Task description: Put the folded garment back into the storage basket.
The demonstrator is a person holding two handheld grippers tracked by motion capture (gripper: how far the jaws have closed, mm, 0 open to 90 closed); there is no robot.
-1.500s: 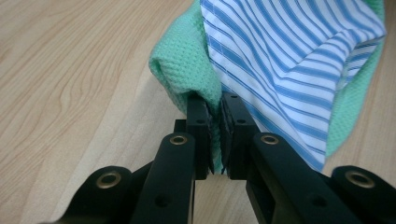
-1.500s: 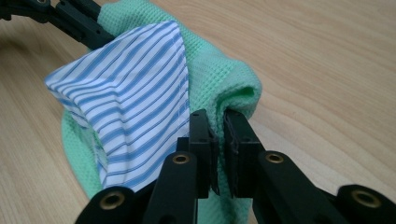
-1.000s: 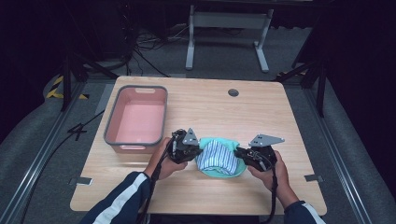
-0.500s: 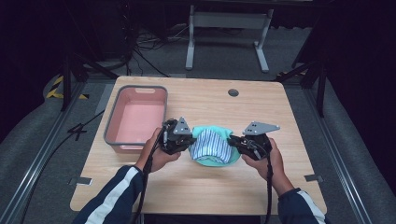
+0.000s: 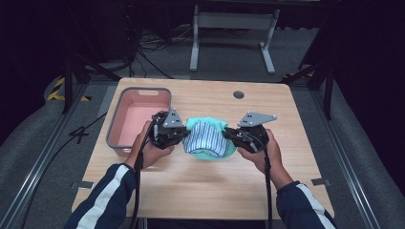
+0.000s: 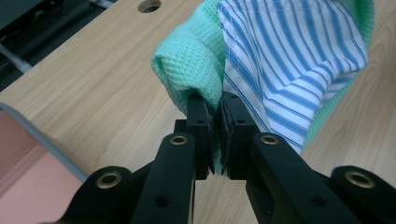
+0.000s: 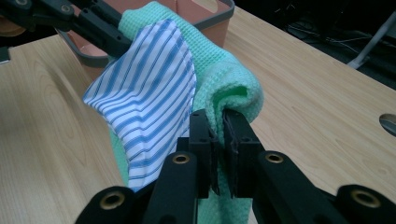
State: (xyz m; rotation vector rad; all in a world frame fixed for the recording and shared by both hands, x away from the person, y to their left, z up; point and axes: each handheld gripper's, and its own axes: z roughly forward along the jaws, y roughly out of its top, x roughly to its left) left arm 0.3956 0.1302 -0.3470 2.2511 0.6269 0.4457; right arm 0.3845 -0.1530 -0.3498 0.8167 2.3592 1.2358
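The left tool is clamped on the left edge of a mint-green waffle-weave cloth. In the left gripper view its 2 black jaws stand almost together with a fold of that green fabric pinched between them. The right tool is clamped on the opposite edge of the same cloth. In the right gripper view its jaws likewise press on a rolled green hem.

A white cloth with blue stripes lies in the sag of the green one, and both hang as 1 bundle stretched between the 2 tools. In the left gripper view the striped fabric falls just beside the jaws, to their right. In the right gripper view it droops to their left. Whether the striped cloth is itself caught in either grip cannot be told.

The bundle hangs over the middle of the light wooden surface. Whether its lowest fold touches the wood cannot be told from the high view.

A shallow rectangular pink plastic tub with a grey rim stands on the left part of the surface, just beside the left hand. The right hand holds its tool level with the other, both forearms in dark sleeves with white stripes. A round cable hole sits near the far edge.
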